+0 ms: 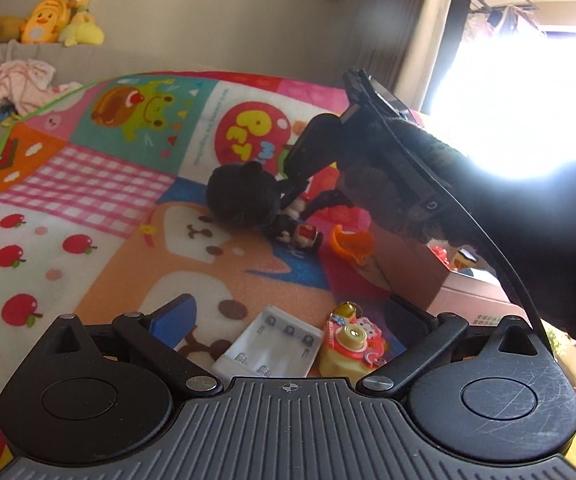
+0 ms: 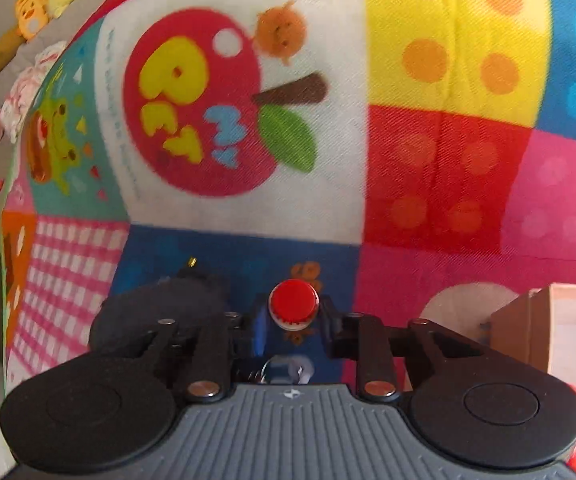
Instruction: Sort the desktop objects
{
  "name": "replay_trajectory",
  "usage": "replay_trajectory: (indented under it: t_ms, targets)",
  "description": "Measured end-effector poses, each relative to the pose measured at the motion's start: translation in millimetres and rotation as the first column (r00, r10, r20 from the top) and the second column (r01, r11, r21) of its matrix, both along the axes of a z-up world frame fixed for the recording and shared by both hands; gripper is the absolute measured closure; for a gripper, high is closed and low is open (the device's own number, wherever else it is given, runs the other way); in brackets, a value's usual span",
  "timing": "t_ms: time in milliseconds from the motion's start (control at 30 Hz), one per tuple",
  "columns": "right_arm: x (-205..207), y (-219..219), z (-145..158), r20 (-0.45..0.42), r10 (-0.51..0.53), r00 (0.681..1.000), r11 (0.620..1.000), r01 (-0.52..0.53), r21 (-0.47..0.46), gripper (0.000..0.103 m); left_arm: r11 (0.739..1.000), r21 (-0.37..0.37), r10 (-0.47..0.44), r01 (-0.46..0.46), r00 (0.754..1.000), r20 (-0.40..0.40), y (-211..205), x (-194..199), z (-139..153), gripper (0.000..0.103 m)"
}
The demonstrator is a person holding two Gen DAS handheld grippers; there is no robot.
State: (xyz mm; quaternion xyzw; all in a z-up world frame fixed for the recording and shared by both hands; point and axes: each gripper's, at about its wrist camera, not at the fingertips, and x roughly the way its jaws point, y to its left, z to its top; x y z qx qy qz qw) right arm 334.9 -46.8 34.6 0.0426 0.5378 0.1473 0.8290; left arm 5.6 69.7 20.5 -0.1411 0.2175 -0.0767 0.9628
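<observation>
Desktop objects mostly lie unsorted on the patchwork cartoon play mat [image 1: 88, 184]: a clear plastic battery case [image 1: 268, 344], a yellow toy camera [image 1: 352, 344], an orange plastic piece [image 1: 350, 246], a black plush [image 1: 240, 196]. Right gripper [image 2: 294, 314] is clamped on a small red-capped item [image 2: 293, 304] beside the cardboard box [image 2: 560, 328]; left gripper [image 1: 292, 320] hovers, jaws apart, empty.

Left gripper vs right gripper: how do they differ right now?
1. The left gripper is open; the right gripper is closed in.
2. The left gripper holds nothing, with the white battery case and the yellow toy camera lying on the mat beyond it; the right gripper pinches a small red-capped item.
Shared: both hang over the same colourful play mat.
</observation>
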Motion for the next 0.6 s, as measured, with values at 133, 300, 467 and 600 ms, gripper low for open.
replay_trajectory:
  t_ms: [133,300,467,600]
  targets:
    - [-43.0,12.9,2.7,0.018,0.154,0.988,0.986,-0.153,-0.067,0.078,1.000,-0.001,-0.004,0.004,1.000,0.001,-0.5,0.2,0.1,0.000]
    - [-102.0,5.8,12.3,-0.093,0.332,0.939,0.942,-0.334,-0.006,0.076,1.000,0.008,-0.017,0.017,1.000,0.004,-2.3,-0.7,0.4,0.000]
    - [-134.0,-13.3,45.8,0.069,0.396,0.916,0.916,-0.389,-0.103,0.060,0.996,0.044,-0.072,0.072,0.997,0.009,-12.7,-3.4,0.7,0.000]
    - [-111.8,-27.1,45.2,0.122,0.281,0.952,0.944,-0.252,-0.211,0.060,0.992,0.082,-0.094,0.092,0.995,0.021,-20.7,-6.2,0.4,0.000]
